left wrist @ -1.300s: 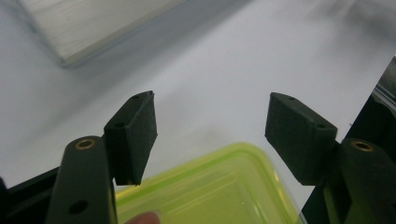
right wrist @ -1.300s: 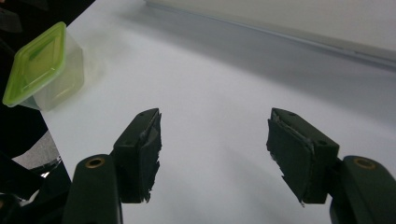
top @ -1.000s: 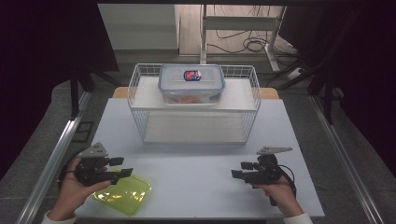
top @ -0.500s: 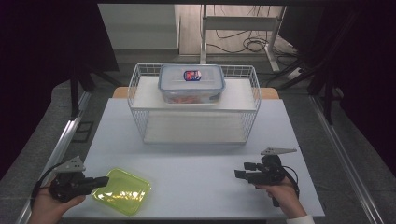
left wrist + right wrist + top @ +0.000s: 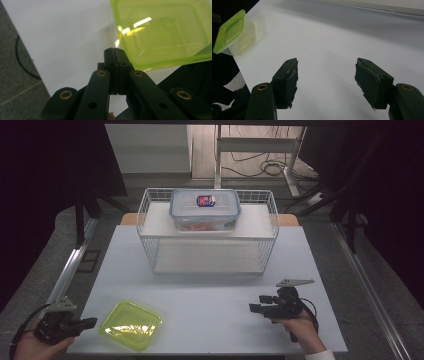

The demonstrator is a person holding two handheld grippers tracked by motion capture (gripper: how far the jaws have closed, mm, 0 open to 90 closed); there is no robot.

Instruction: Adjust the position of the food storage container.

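A lime-green lidded plastic container (image 5: pixel 131 325) (image 5: pixel 162 32) (image 5: pixel 233 32) rests on the white table near its front left corner. My left gripper (image 5: pixel 92 321) (image 5: pixel 115 51) is just left of it, beyond the table's left edge. Its jaws are shut pad to pad with nothing between them, and their tips stop just short of the container's rim. My right gripper (image 5: pixel 252 307) (image 5: pixel 327 67) hovers over the front right of the table, pointing left. It is open and holds nothing.
A white wire rack (image 5: pixel 150 245) stands at the back middle of the table (image 5: pixel 210 295). On its upper shelf sits a clear box with a blue-rimmed lid (image 5: pixel 205 210). Dark floor and a metal rail (image 5: pixel 65 280) run along the left side.
My left gripper has drawn back to the left and lower, away from above the green container to beyond the table edge, and its jaws have closed. The right gripper has stayed put.
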